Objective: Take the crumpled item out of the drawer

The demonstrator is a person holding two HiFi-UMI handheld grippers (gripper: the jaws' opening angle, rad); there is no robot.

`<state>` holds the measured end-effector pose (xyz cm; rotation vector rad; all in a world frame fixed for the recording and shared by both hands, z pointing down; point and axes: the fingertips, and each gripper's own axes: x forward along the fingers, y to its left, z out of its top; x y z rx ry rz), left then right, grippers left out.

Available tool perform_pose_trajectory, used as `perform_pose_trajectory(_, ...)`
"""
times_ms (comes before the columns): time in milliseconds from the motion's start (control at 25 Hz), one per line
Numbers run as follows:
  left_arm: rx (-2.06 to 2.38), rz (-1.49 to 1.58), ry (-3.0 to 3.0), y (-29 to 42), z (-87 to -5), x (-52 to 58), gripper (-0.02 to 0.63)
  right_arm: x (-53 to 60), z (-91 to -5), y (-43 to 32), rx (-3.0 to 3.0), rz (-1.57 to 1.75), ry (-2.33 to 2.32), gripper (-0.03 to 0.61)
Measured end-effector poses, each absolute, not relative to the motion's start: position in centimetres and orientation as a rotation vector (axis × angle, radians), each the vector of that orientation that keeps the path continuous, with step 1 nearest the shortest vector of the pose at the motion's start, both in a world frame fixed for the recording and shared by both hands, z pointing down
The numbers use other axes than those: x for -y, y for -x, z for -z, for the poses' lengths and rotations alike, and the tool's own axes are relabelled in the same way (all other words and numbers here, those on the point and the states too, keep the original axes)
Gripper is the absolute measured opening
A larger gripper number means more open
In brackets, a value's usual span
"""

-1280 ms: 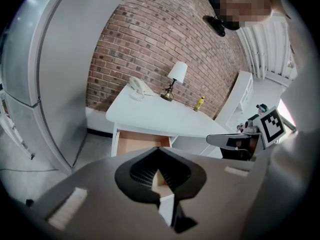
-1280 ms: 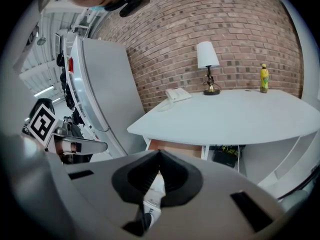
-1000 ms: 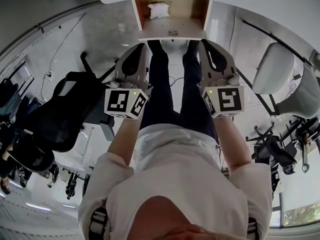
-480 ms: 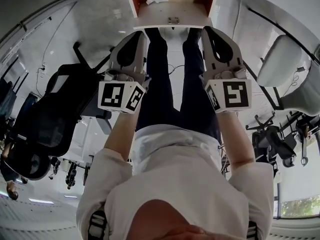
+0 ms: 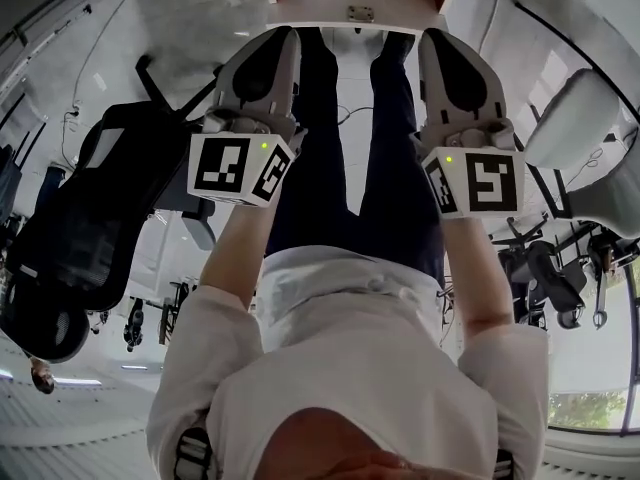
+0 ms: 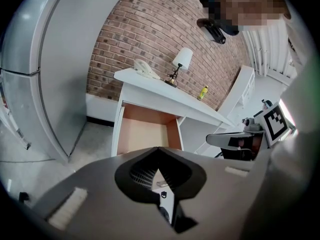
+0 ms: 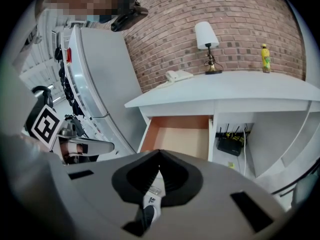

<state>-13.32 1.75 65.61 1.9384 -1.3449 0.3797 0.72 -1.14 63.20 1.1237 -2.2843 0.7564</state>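
Note:
The open drawer [image 5: 355,16] of a white desk sits at the top edge of the head view, showing only its front panel and a strip of orange inside. Its orange inside [image 6: 142,134] faces both gripper views [image 7: 180,134]; no crumpled item shows there, and the gripper bodies hide the near part. My left gripper [image 5: 287,34] and right gripper [image 5: 432,36] hang side by side in front of the drawer, short of it, pointing at it. Each pair of jaws meets at the tips, left [image 6: 159,149] and right [image 7: 159,153], with nothing between them.
A black office chair [image 5: 90,218] stands at the left, a white chair [image 5: 570,118] at the right. On the desk top are a lamp [image 7: 206,39], a phone [image 7: 177,75] and a yellow bottle [image 7: 266,58]. A tall grey cabinet [image 7: 100,74] flanks the desk; a router [image 7: 230,144] sits under it.
Both grippers have sunk together. In the head view the drawer has slid up to the top edge, and the white crumpled item seen in it earlier has left the frame.

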Motion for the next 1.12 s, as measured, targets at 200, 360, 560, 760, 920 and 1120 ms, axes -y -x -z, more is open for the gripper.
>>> perform_pose_trajectory(200,1.328,-0.391,-1.944,12.6,-66.0,-1.7,0.009,0.8,-63.6,-0.6,2.287,-0.771,-1.125,0.006)
perform_pose_trajectory(360,1.335,-0.446,-1.942,12.3,-66.8,-1.6,0.009,0.7,-63.6,-0.6,2.290,-0.782,-1.130,0.006)
perform_pose_trajectory(560,1.322,-0.493,-1.951,11.5,-67.5,-1.0,0.052,0.9,-63.8,-1.1,2.289,-0.795,-1.139,0.006)
perform_pose_trajectory(760,1.292,-0.535,-1.933,10.6,-68.7,-0.4,0.258,1.0,-64.1,-1.7,2.284,-0.810,-1.151,0.006)
perform_pose_trajectory(920,1.299,-0.564,-1.915,10.2,-69.7,0.1,0.298,1.1,-64.2,-2.1,2.286,-0.816,-1.148,0.006)
perform_pose_trajectory(1120,1.283,-0.587,-1.915,9.6,-70.8,0.6,0.298,1.2,-64.4,-2.7,2.287,-0.826,-1.158,0.006)
